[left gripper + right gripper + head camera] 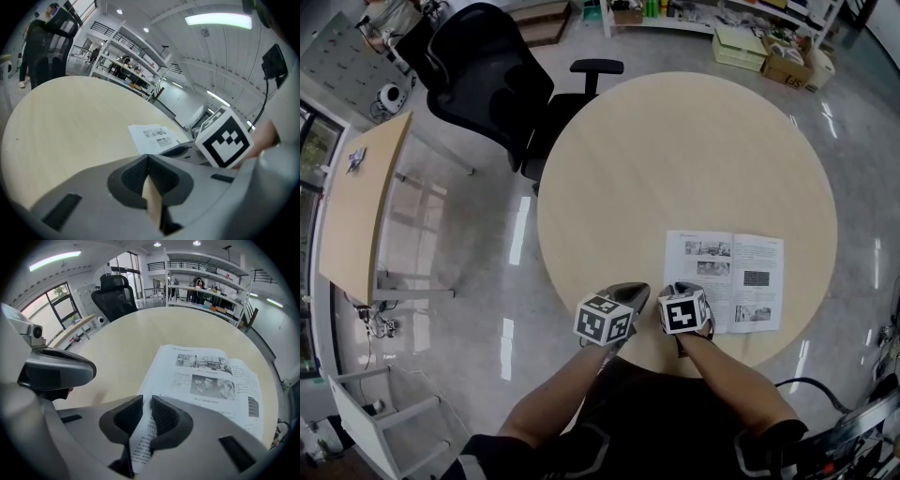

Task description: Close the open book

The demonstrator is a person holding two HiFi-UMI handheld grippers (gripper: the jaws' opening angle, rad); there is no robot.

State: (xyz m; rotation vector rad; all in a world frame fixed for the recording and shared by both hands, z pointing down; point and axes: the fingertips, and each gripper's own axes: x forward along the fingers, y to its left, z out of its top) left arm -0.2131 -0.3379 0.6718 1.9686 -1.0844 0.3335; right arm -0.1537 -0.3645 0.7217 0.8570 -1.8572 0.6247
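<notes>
Right fingers (164,418) narrow round the book (206,376) left page; spine runs 12–6, so I'd fold toward 3 o'clock. Left fingers (133,176) closed, empty.

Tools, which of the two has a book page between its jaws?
The right tool: a page of the open white printed book sits between its jaws; the left tool has shut, empty jaws.
</notes>
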